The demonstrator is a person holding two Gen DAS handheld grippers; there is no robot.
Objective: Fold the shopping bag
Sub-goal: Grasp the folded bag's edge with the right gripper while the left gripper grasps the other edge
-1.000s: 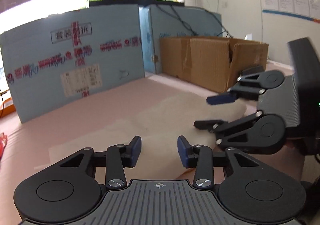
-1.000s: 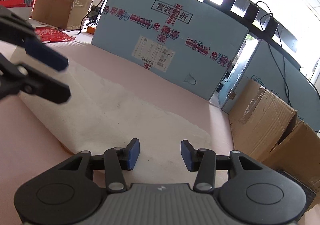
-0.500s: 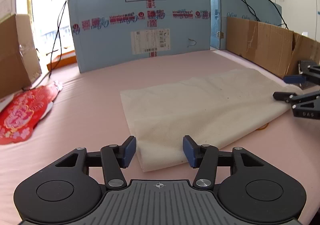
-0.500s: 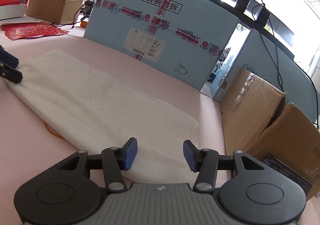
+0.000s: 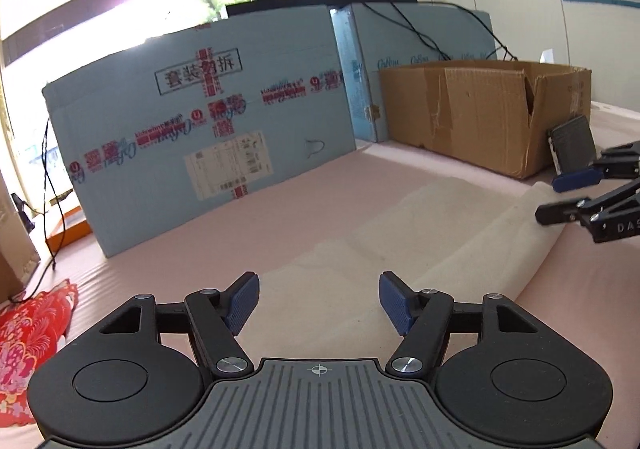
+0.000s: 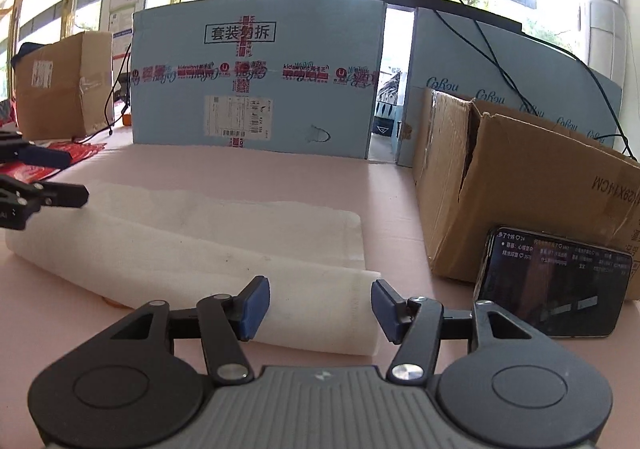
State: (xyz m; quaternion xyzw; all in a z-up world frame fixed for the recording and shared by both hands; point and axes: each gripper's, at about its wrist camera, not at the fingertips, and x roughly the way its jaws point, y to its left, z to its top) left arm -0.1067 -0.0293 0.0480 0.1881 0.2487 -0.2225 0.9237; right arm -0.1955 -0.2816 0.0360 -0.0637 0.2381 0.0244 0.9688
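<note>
The cream shopping bag (image 6: 208, 245) lies folded flat on the pink surface (image 6: 392, 193), and everything here is placed against it. At its near right end the right hand-held gripper (image 6: 318, 309) hovers with jaws apart, having just been opening, the bag's short edge below the gap but not pinched. At the bag's left end the left hand-held gripper (image 5: 318, 303) likewise stands apart after opening, nothing clamped. Bare pink surface runs along the bag's near long edge and beyond its far edge. Right of the bag a phone (image 6: 552, 285) leans on a brown cardboard box (image 6: 520, 185). Behind the bag a blue printed board (image 6: 256, 81) closes off the surface.
</note>
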